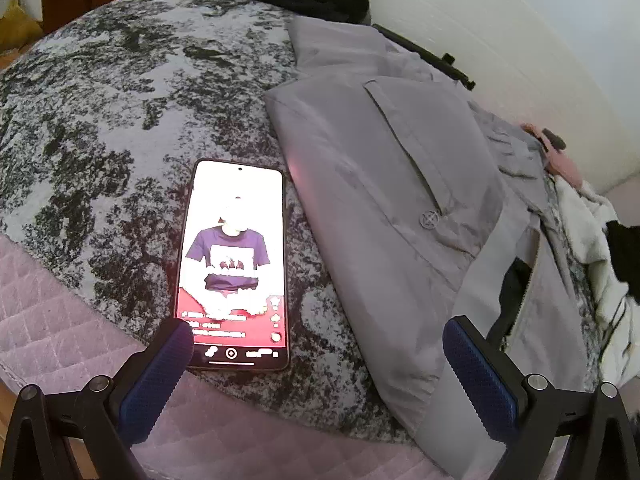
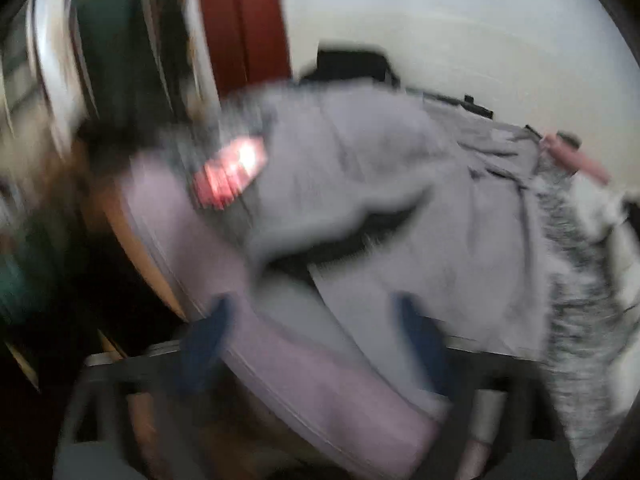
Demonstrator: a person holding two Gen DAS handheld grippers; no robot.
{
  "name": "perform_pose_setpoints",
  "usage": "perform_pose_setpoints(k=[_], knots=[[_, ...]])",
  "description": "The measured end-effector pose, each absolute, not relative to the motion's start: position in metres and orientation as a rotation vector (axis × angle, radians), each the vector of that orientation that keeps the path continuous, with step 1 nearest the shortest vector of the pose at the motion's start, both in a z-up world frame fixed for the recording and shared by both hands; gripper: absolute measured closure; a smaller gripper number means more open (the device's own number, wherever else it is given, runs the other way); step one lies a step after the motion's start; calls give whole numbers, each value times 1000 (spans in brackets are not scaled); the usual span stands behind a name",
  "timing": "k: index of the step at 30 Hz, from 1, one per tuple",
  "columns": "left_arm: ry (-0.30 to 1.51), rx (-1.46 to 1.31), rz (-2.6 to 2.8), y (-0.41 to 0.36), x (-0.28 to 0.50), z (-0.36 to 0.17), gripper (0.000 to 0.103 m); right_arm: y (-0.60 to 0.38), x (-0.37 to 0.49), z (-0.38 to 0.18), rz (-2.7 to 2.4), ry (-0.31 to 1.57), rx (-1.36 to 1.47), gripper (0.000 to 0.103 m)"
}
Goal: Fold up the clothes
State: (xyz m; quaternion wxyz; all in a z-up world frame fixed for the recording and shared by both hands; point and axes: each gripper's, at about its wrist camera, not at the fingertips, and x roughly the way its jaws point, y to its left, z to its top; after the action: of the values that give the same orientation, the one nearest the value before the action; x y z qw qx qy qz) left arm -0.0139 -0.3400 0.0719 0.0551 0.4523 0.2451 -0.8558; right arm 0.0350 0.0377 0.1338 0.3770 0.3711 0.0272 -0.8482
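The left gripper (image 1: 316, 332) has two black angular finger arms, each fitted with a dark blue ribbed pad (image 1: 160, 380). Round silver screws (image 1: 100, 383) mark the pivot joints. The right gripper (image 2: 316, 320), blurred, shows matching blue pads on a black frame.

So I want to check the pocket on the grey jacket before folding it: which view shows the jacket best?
The left wrist view: the grey jacket lies sharp on the patterned bedspread, its pocket flap and round button clear, beside the lit phone. The right wrist view shows the jacket too, but blurred, with no pocket detail.
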Motion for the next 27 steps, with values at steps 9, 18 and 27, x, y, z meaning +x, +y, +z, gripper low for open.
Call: perform_pose_setpoints(k=[9, 18, 27], knots=[[730, 1366, -2577, -345, -15, 69, 0, 31, -174, 71, -2065, -593, 1256, 8], [803, 1388, -2541, -364, -16, 63, 0, 26, -227, 24, -2045, -785, 1451, 10], [861, 1393, -2545, -375, -17, 66, 0, -1, -223, 19, -1981, -781, 1371, 100]])
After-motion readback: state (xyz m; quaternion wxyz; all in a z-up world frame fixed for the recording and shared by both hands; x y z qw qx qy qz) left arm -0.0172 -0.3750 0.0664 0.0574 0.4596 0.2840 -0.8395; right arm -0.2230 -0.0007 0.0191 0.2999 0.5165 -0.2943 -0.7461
